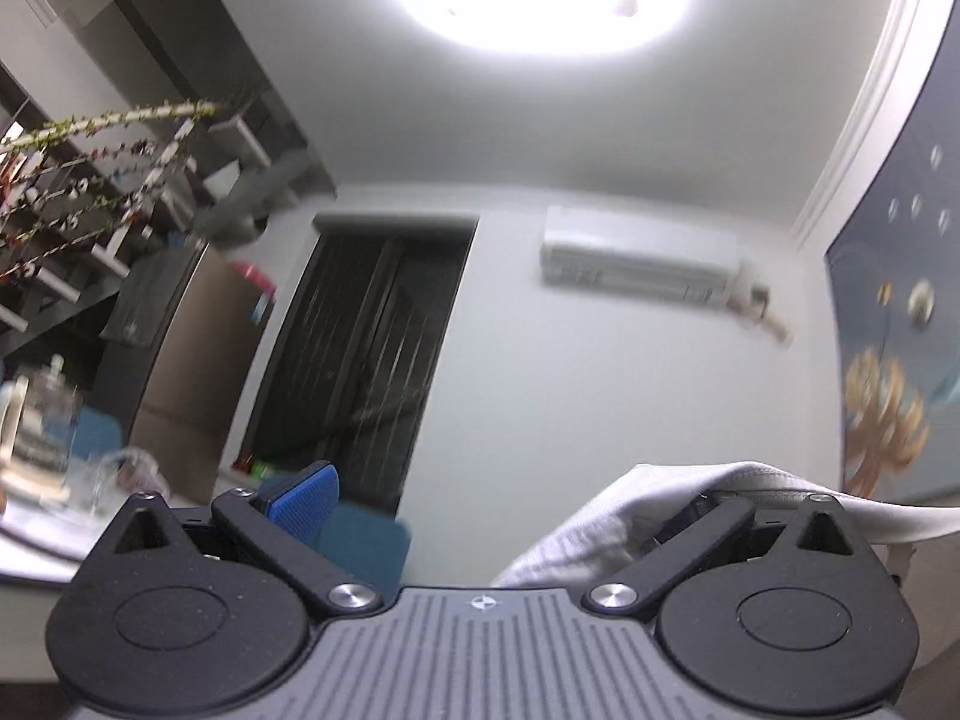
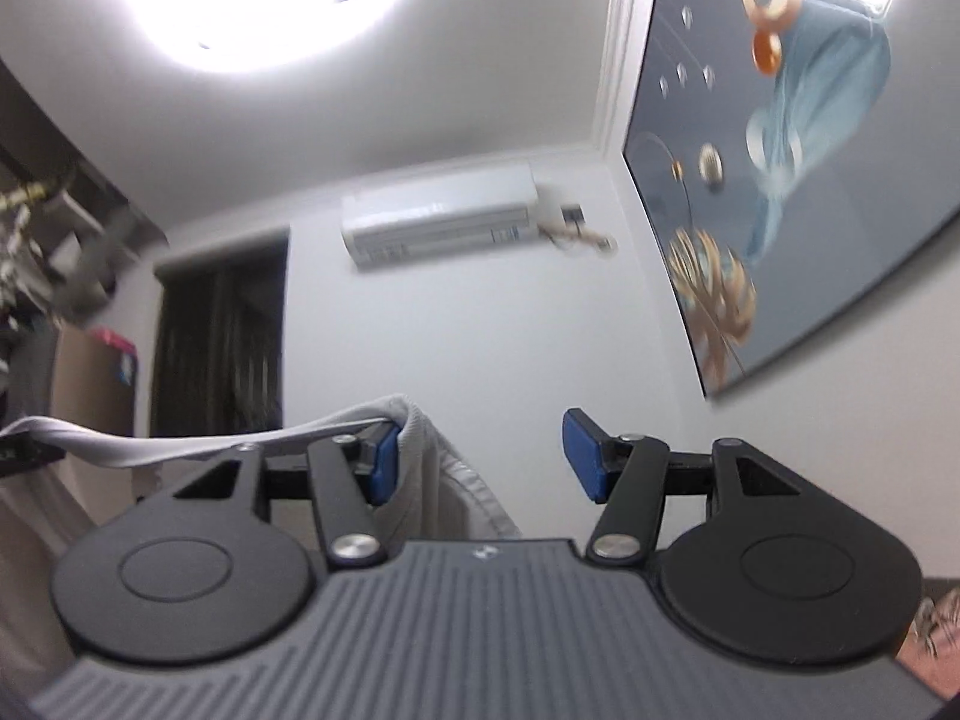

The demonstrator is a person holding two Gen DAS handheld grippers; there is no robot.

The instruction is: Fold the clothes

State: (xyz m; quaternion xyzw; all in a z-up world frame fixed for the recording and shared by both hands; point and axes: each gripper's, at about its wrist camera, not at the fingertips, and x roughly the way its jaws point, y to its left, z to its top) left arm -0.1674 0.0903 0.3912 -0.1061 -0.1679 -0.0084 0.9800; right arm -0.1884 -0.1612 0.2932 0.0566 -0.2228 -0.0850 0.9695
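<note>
While both claws point up toward the ceiling, each view gives its own part:

Left wrist view, claw: left claw [image 1: 498, 498] stands spread wide, clamping nothing; its left blue pad [image 1: 303, 501] is bare.
Left wrist view, garment: a white garment [image 1: 606, 531] is draped over the right finger, hiding that pad, and its edge runs off to the right.
Left wrist view, background: air conditioner [image 1: 639, 264] on the far wall, dark door [image 1: 360, 360] to its left.

Right wrist view, claw: right claw [image 2: 480, 456] is also released, pads well apart.
Right wrist view, garment: the cloth hangs over the left pad [image 2: 384, 465], a taut band stretching away to the left.

Key relation: the garment hangs slung between the two claws, hooked on each one's inner finger, its long axis running left to right; neither hand looks nearer.
Judgement: closing either claw would probably catch the edge it carries; until then, the cloth could slip off.
</note>
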